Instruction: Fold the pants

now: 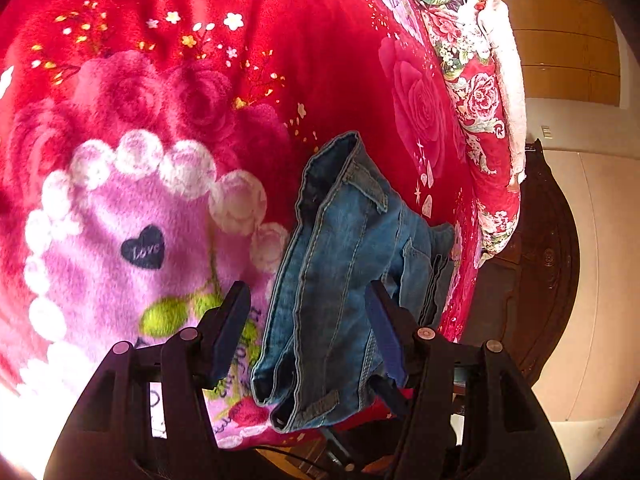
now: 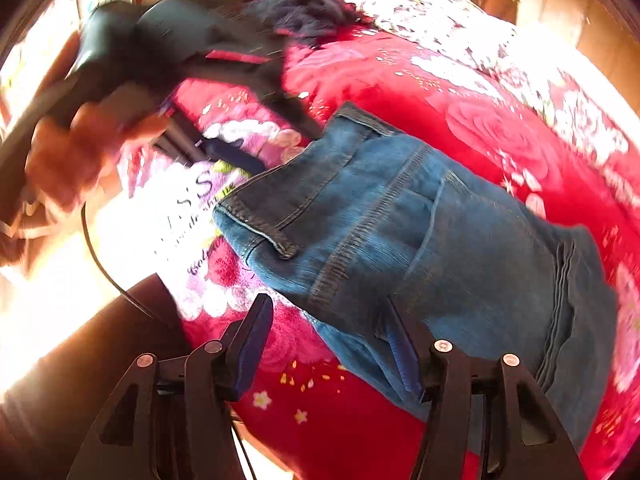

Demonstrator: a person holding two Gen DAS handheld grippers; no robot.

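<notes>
Left wrist view: our left gripper point(image 1: 308, 304) stands with its jaws apart, pads clear of the cloth, and nothing is pinched between them. The folded blue denim pants point(image 1: 348, 264) lie on the red floral blanket point(image 1: 248, 80), running from about 12 o'clock down to 6 o'clock of the gripper, with the waistband end toward the top of the picture. At 9 o'clock from the pants we see a pink patch ringed with white roses and a small dark heart point(image 1: 143, 247). At 3 o'clock the blanket's edge drops toward dark carved wood.

From the right wrist view, our right gripper point(image 2: 332, 336) is likewise spread wide and holds nothing; the pants point(image 2: 420, 240) sit just beyond its right finger, at 1 o'clock. At 10 o'clock we see a blurred hand point(image 2: 80, 148) holding the other gripper.
</notes>
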